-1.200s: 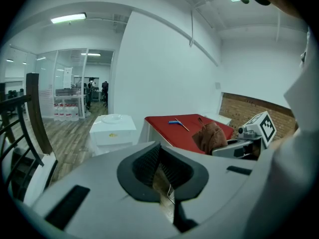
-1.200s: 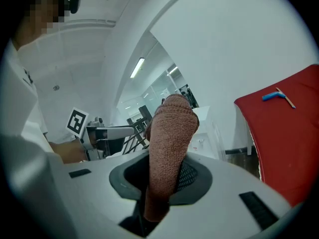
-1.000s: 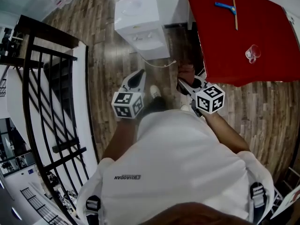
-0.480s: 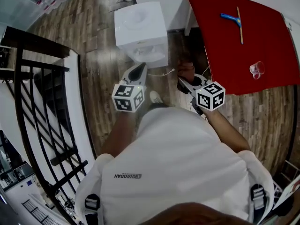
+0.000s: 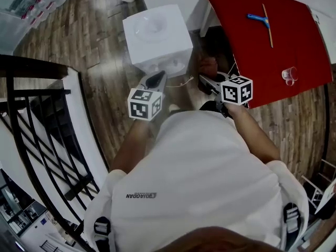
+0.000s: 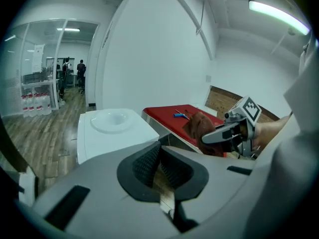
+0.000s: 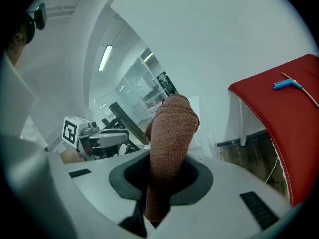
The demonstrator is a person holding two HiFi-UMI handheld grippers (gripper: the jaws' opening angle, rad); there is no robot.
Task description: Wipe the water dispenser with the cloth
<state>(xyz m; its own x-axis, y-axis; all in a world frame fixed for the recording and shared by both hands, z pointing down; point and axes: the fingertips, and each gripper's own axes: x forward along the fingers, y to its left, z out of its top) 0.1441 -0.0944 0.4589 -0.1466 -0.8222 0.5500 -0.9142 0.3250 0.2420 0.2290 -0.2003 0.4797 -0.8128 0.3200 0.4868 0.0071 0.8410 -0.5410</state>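
— Where do we have the cloth (image 7: 169, 138)?
— In our right tool (image 5: 206, 82). Its jaws are clamped on the reddish-brown knitted cloth, and a thick fold stands up out of them.
— And our left tool (image 6: 159, 166)?
— Narrow: the ribbed pads meet at their tips with nothing between them. Only the wooden floor (image 5: 105, 83) shows through the slit lower down.
— Where is the water dispenser (image 5: 156, 35)?
— On the floor right ahead of us, white, with a round recess in its top. Our left tool points at its near edge from just in front, but we cannot tell whether it touches. The cloth hangs to the dispenser's right, apart from it, near the corner of the red table (image 5: 273, 51).
— What is on the table?
— A blue-handled implement (image 5: 258, 19) beside a thin stick (image 5: 267, 19), and a clear glass (image 5: 290, 76) near the right edge.
— To our left?
— A black railing (image 5: 42, 119).
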